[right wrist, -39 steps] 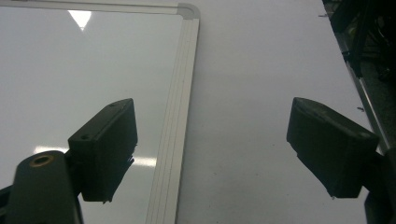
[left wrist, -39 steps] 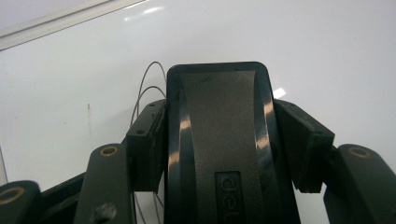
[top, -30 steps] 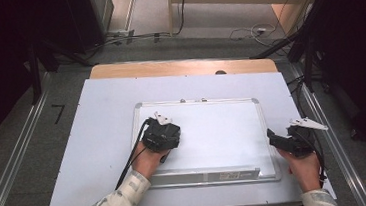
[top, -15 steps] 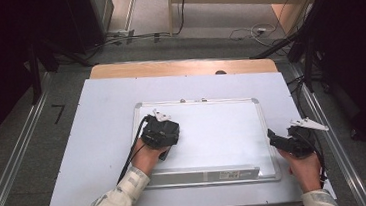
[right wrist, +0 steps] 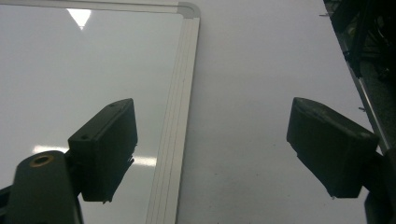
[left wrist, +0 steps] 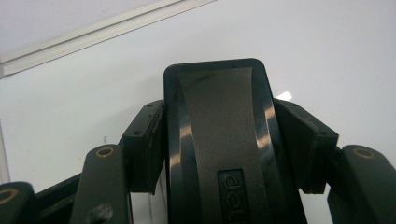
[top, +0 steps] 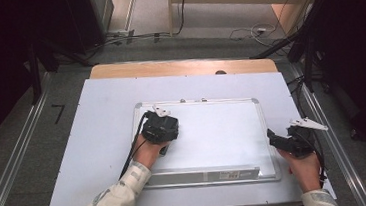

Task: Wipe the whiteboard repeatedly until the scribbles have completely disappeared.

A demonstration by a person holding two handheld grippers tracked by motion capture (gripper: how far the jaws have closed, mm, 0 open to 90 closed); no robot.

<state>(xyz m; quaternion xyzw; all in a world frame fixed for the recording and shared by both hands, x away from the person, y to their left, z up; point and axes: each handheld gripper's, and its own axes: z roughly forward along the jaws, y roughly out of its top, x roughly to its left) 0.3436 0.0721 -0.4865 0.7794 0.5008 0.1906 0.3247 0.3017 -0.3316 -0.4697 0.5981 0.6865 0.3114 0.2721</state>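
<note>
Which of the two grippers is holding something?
The left gripper, shut on a black eraser over the whiteboard; the right gripper stands open and empty.

worktop: wooden, covered by a white sheet. on the sheet: one aluminium-framed whiteboard, lying flat, near the middle.

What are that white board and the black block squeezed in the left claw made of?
The whiteboard looks like glossy coated sheet: lamps mirror in it. Its frame looks like ribbed, silvery aluminium. The black eraser in the left gripper looks like shiny moulded plastic with a matt, grainy centre strip; what it is truly made of can't be told.
</note>
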